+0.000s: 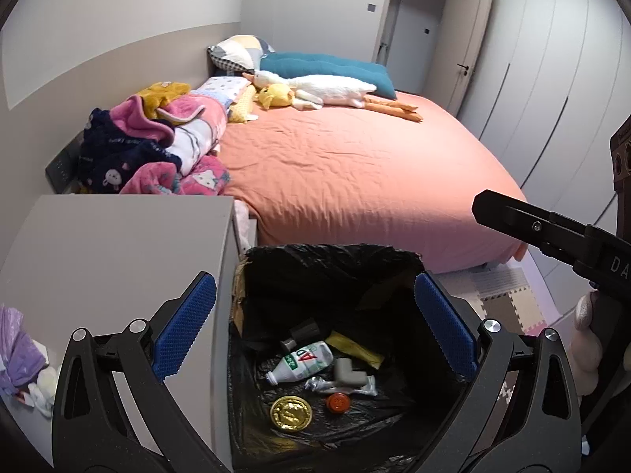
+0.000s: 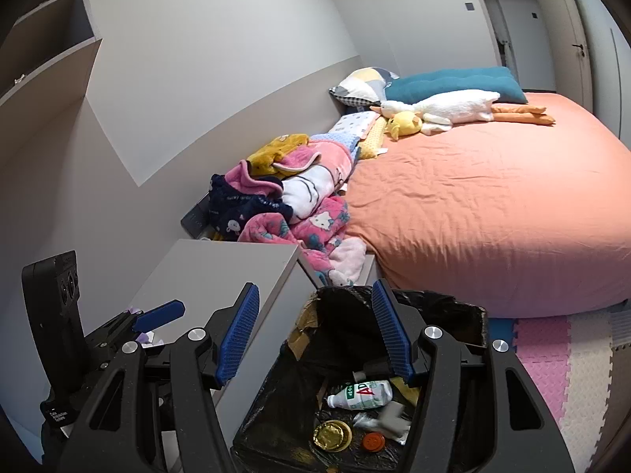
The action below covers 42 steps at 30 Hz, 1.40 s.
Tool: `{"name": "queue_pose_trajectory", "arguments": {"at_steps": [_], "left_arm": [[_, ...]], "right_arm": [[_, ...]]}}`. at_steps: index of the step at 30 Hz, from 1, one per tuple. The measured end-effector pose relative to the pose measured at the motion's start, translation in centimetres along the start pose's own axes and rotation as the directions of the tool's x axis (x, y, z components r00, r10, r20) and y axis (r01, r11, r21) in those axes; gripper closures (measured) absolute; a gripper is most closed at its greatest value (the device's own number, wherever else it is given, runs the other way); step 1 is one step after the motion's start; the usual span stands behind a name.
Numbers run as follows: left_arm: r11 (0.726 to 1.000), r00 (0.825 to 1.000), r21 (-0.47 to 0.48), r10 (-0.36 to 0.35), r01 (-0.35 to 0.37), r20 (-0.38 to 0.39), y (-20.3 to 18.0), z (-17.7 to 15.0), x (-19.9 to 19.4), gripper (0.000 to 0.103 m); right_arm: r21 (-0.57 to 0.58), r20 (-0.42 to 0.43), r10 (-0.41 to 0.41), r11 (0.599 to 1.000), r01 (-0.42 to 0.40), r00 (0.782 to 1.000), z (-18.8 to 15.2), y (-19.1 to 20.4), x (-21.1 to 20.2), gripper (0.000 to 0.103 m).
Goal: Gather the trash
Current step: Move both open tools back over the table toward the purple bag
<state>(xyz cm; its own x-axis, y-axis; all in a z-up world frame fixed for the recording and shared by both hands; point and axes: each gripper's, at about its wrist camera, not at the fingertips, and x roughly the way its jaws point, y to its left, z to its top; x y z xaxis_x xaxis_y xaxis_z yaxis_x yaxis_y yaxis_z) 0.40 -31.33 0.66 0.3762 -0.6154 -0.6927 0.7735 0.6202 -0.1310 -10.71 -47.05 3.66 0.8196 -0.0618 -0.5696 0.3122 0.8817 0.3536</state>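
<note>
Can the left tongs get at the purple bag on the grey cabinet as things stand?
Probably yes. The left tongs hang open and empty over the bin; the purple bag lies uncovered on the cabinet just to their left.

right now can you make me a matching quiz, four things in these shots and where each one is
Things:
1. white bottle
2. white goose plush
3. pink blankets
4. left claw

Places:
A. open above the trash bin
B. near the pillows at the head of the bed
C. at the bottom of the trash bin
D. heaped along the wall side of the bed

Pairs: 1-C, 2-B, 3-D, 4-A
</note>
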Motion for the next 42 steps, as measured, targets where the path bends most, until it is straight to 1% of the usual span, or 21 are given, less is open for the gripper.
{"name": "queue_pose_trajectory", "arguments": {"at_steps": [9,16,24,29,36,42], "left_arm": [[0.996,0.998,-0.058,0.062,-0.062,0.01,2.8,-0.7,-1.3,0.006],[0.985,0.991,-0.117,0.131,-0.128,0.019,5.7,-1.8,-3.2,0.006],[0.961,0.976,-0.181,0.217,-0.211,0.019,9.4,-3.7,-5.6,0.006],[0.944,0.968,-0.224,0.251,-0.242,0.015,11.6,-5.0,-7.0,0.006],[0.916,0.95,-0.266,0.314,-0.302,0.003,14.3,-6.9,-8.9,0.006],[0.89,0.935,-0.303,0.354,-0.342,-0.016,16.8,-8.7,-10.3,0.006]], "right_arm": [[-0.034,-0.036,0.061,0.997,-0.062,0.997,-0.1,2.1,2.0,0.042],[-0.074,-0.075,0.126,0.988,-0.132,0.989,-0.5,5.2,3.9,0.042],[-0.118,-0.134,0.188,0.972,-0.204,0.973,-1.4,9.0,6.0,0.042],[-0.139,-0.173,0.221,0.959,-0.246,0.96,-2.1,11.6,7.4,0.042],[-0.165,-0.221,0.249,0.943,-0.288,0.943,-3.1,15.0,9.1,0.042],[-0.185,-0.261,0.265,0.93,-0.317,0.928,-4.2,17.7,10.5,0.042]]}}
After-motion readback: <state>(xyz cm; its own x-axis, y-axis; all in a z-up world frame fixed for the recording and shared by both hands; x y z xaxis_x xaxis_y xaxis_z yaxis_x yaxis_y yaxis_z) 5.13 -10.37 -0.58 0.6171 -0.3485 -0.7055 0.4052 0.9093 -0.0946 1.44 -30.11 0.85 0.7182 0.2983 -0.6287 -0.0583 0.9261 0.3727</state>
